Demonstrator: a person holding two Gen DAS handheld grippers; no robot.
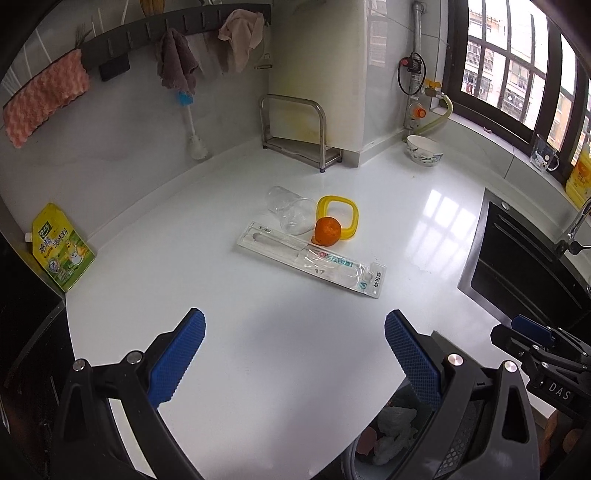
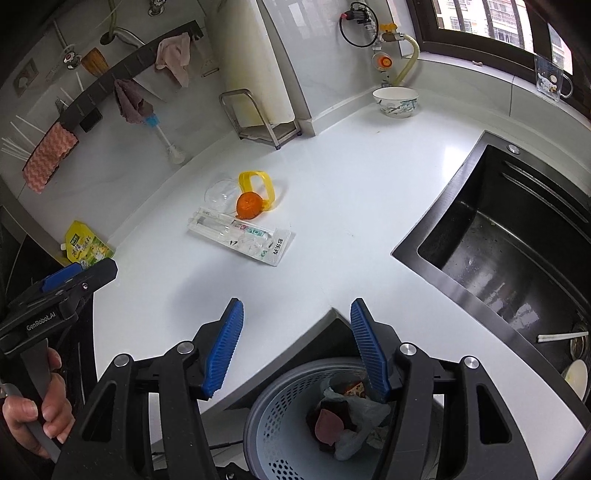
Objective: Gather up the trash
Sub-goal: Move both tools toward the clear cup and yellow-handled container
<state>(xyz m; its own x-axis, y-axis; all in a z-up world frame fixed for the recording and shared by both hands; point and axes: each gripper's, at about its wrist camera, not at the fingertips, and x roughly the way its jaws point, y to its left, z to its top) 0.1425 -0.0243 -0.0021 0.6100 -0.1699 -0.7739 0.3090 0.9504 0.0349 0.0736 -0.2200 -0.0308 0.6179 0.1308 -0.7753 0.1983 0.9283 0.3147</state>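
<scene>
On the white counter (image 1: 258,332) lie a clear plastic cup (image 1: 290,212) on its side, a yellow square ring lid (image 1: 340,216), an orange peel ball (image 1: 327,230) and an empty toothbrush blister pack (image 1: 314,262). They also show in the right wrist view: cup (image 2: 219,194), ring (image 2: 258,184), orange (image 2: 248,205), pack (image 2: 240,236). My left gripper (image 1: 295,354) is open and empty, well short of them. My right gripper (image 2: 295,347) is open and empty, above the grey perforated trash bin (image 2: 273,417), which holds crumpled trash.
A black sink (image 2: 517,251) is set into the counter on the right. A bowl (image 1: 424,150) and a metal rack (image 1: 295,133) stand at the back wall. A yellow-green pouch (image 1: 61,254) leans at the left. Cloths hang on a wall rail (image 1: 177,29).
</scene>
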